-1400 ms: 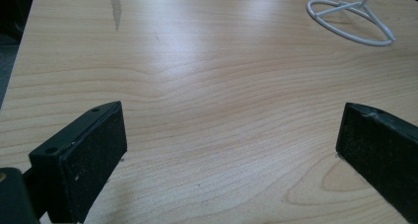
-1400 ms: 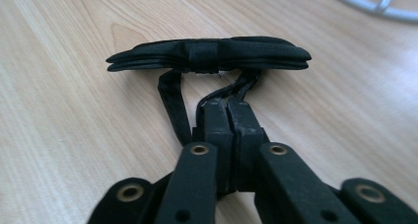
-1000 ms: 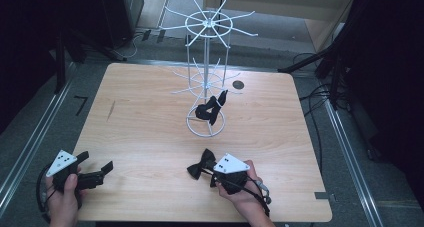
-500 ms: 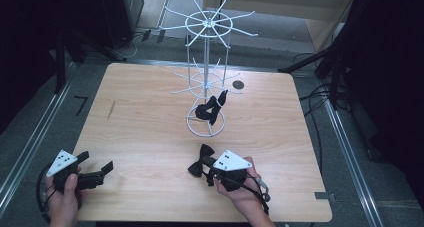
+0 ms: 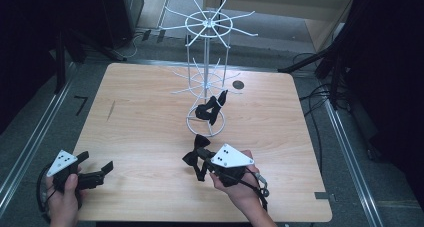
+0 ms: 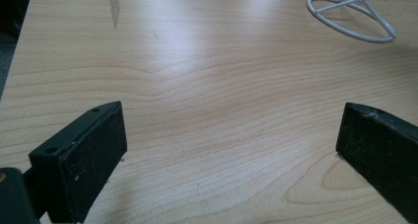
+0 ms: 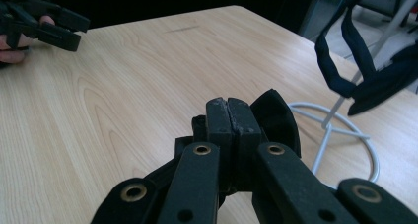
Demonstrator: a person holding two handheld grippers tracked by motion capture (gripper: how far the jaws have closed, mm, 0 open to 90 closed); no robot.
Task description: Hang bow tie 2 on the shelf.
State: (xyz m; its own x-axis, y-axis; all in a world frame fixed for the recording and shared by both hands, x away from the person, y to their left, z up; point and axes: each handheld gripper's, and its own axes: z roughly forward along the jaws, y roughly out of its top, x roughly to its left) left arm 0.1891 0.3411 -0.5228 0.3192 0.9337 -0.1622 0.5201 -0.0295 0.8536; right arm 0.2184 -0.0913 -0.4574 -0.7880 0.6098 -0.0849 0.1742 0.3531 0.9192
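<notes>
Right claw (image 5: 200, 162) clenched on 1 black bow tie (image 5: 194, 154), jaws pressed flat together in the right gripper view with dark fabric (image 7: 273, 118) bulging just past the tips. Held low over the bench (image 5: 150, 117), just in front of the ring base of the white wire rack (image 5: 206, 77). Rack lies ahead of the claw and slightly right, near but not touching; from the right gripper view, base ring (image 7: 345, 135) just beyond the tie, to the right. Long axis of the tie roughly crosswise to the claw, wings spreading left and right of the grip. Strap not clearly traceable.

1 other black bow tie (image 5: 210, 108) already hanging on a low arm of the rack, above the base ring; upper tier of spokes bare.

Left claw (image 5: 97, 173) released, jaws wide apart with nothing between, resting low at the near left corner of the bench, well apart from the rack. Right hand (image 5: 240, 184) plainly the nearer 1 for the hanging; likely next a lift forward and up toward a free spoke.
</notes>
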